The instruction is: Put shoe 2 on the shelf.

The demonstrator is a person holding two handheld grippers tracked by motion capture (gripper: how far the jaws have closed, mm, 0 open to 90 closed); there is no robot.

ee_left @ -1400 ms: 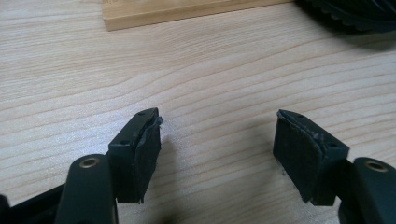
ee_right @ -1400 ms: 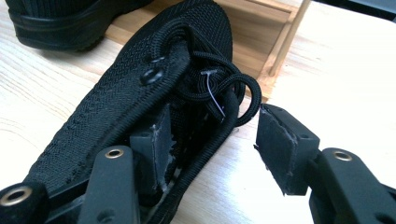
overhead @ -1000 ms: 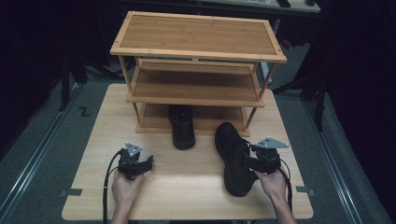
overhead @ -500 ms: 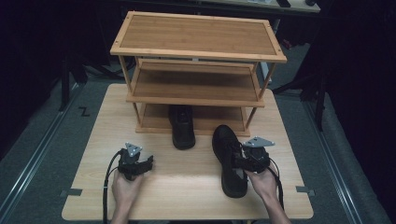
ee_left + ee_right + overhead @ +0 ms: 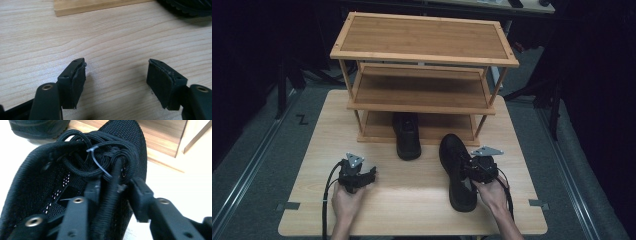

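1. Right gripper: jaws clamped on the collar edge of the black shoe resting on the worktop.
2. Left gripper: jaws wide apart, nothing between them.
3. Shoe probably light; its soft knit favoured holding the firmer collar.

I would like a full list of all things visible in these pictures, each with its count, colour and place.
table: one, light wood, under everything.
shoe rack: one, light wood, three shelves, at the far half of the table.
shoe on the rack: one, black, on the bottom shelf, its near end sticking out toward the person.
held shoe: one, black, laced, on the table right of centre, its collar edge between the right gripper's jaws.
cable tie: one, clear, in the held shoe's laces.
left gripper: one, black, open, low over bare table at the near left.
right gripper: one, black, shut on the held shoe.
hands: two, one behind each gripper.
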